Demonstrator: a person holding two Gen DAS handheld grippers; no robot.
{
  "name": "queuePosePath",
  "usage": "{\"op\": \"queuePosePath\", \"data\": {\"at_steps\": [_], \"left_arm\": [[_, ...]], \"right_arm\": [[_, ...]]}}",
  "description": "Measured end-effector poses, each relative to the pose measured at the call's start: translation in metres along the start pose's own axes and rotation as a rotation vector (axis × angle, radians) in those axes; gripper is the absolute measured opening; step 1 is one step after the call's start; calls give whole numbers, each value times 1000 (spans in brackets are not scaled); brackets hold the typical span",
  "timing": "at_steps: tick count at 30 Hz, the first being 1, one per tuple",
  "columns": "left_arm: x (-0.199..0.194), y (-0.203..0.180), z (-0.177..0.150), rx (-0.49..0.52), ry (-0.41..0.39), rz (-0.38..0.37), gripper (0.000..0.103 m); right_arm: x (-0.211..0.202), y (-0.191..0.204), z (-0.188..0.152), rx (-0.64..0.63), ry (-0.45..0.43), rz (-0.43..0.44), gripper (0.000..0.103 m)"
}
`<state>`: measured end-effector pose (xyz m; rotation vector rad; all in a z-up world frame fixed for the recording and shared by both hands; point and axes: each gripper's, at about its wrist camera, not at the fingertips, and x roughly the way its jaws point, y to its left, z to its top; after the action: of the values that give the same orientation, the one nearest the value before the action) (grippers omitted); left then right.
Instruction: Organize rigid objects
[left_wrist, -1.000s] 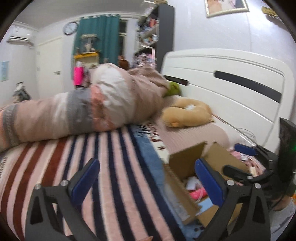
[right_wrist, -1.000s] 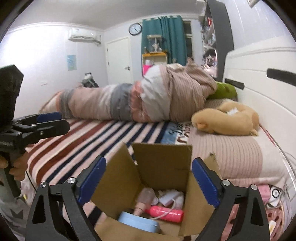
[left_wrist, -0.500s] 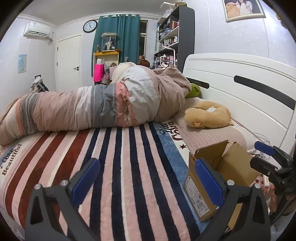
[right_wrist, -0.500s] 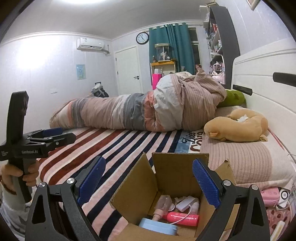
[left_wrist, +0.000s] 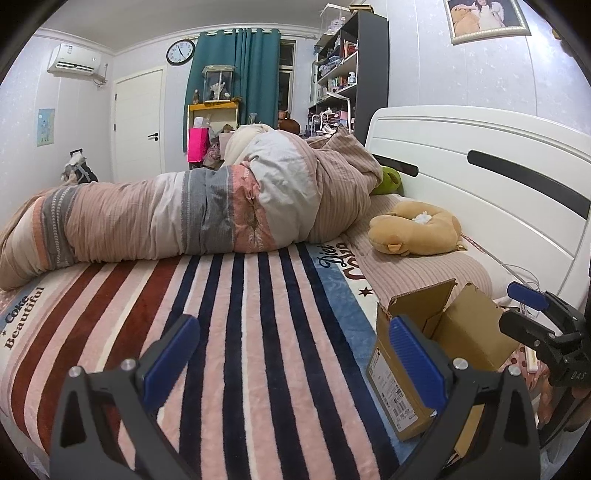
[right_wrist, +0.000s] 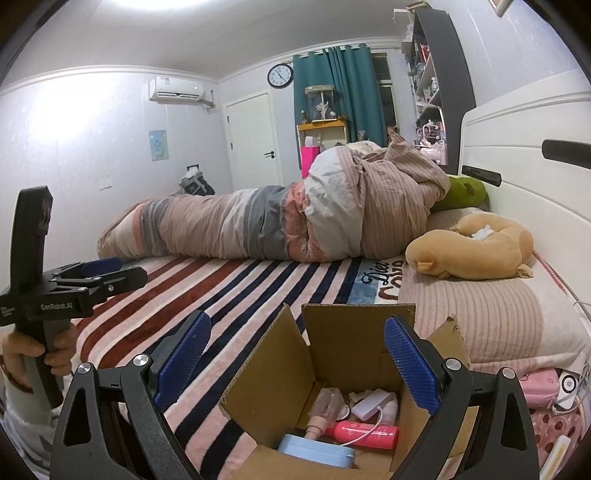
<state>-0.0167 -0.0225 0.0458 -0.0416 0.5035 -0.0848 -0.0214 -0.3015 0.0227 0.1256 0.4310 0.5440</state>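
Note:
An open cardboard box stands on the striped bed; it also shows in the left wrist view. Inside lie a pink bottle, a clear pink bottle, a white charger and a light blue round lid. My right gripper is open and empty, just above the box's opening. My left gripper is open and empty, held over the blanket to the left of the box. Each gripper shows in the other's view, the left and the right.
A rolled duvet lies across the bed's far side. A tan plush pillow rests on a pink pillow by the white headboard. Small pink and white items lie right of the box.
My left gripper has pulled back and levelled out, away from the box, so the box now sits further right. My right gripper has lifted slightly above the box. Both stay open.

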Motion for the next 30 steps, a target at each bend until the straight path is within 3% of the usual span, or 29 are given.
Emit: {"op": "queuePosePath", "data": {"at_steps": [30], "left_arm": [[0,5,-3,1,10,5,102]], "right_arm": [[3,5,-3,10,4,-17,95]]}}
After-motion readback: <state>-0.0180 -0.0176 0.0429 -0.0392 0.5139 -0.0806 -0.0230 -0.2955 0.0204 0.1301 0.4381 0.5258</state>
